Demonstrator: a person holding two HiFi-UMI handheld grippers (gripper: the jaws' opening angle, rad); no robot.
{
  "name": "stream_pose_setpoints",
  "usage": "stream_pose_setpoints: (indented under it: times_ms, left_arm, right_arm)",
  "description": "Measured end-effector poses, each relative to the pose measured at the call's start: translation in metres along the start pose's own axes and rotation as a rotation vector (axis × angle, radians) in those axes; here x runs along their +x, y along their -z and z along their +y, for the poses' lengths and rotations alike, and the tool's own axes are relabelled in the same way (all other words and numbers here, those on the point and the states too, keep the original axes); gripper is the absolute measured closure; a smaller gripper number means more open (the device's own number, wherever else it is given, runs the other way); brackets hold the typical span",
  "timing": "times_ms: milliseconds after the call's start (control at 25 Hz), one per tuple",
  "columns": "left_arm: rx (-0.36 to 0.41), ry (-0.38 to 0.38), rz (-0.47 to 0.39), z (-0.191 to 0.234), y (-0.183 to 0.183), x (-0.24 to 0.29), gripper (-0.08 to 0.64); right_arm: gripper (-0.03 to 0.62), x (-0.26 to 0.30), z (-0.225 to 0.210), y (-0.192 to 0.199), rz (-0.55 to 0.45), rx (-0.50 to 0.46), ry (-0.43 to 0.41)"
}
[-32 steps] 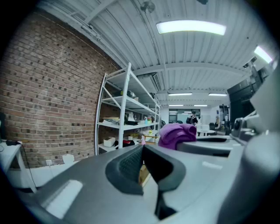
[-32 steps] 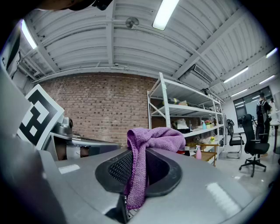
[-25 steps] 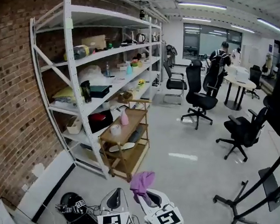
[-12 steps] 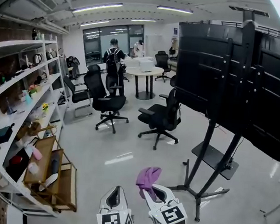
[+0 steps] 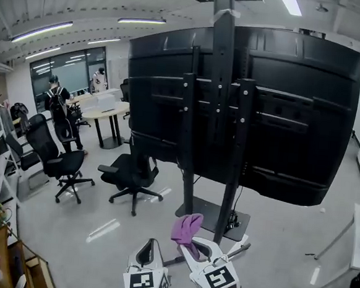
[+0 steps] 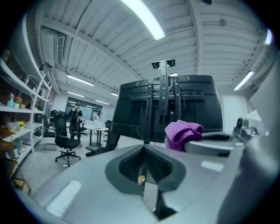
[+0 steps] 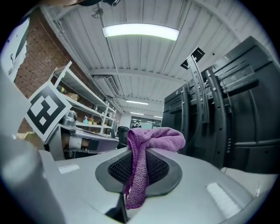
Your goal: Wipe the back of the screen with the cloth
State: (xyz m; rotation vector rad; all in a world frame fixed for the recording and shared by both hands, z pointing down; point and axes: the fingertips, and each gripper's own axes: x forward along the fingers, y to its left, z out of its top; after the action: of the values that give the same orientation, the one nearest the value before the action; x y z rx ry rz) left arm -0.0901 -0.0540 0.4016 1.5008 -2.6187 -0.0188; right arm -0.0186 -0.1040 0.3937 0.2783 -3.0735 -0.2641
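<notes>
Leftmost, well off from the work: office chairs (image 5: 60, 162), a round table (image 5: 105, 111) and a person (image 5: 55, 96) by it, none in play. Left gripper (image 5: 149, 246) sits low in the head view, jaws pressed together with nothing between them; idle. Just beside it to the right is the right gripper (image 5: 188, 249), jaws clamped on a purple cloth (image 5: 186, 228). Most of the cloth bunches above the tips, and a tail hangs down the seam between the pads. Screen (image 5: 293, 118) stands ahead and above on a floor stand (image 5: 222, 63), black back panel facing the grippers, long axis left to right, mount rails vertical down its middle. Cloth and panel are well apart; no contact. Judgement: wiping not begun, approach in hand. The right gripper is nearer and the only one loaded, so the coming move looks like a reach forward and up to lay the bunched end on the panel, then strokes along its width. Rails and pole could snag the cloth.
</notes>
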Motion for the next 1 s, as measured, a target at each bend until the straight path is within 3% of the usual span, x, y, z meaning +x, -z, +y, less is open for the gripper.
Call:
stream_pose_setpoints:
  times_ms: [200,360,480,640,1000]
  left_arm:
    - [0.01,0.169,0.007,-0.093,0.001,0.07,0.552]
    - [0.049,0.305,0.039,-0.165,0.012,0.106,0.552]
    - [0.068,0.403,0.068,-0.21,0.018,0.124,0.552]
    - [0.102,0.506,0.089,-0.254,0.022,0.143,0.552]
    - [0.156,0.69,0.067,-0.325,0.014,0.177,0.552]
  right_arm:
    - [0.541,-0.035,-0.17,0.025,0.088,-0.194,0.245]
    - [0.541,-0.066,-0.321,0.034,0.151,-0.215,0.478]
    - [0.541,-0.086,-0.396,0.031,0.186,-0.233,0.587]
    - [0.541,-0.116,-0.455,0.029,0.213,-0.232,0.666]
    - [0.541,-0.237,-0.524,0.043,0.25,-0.186,0.882]
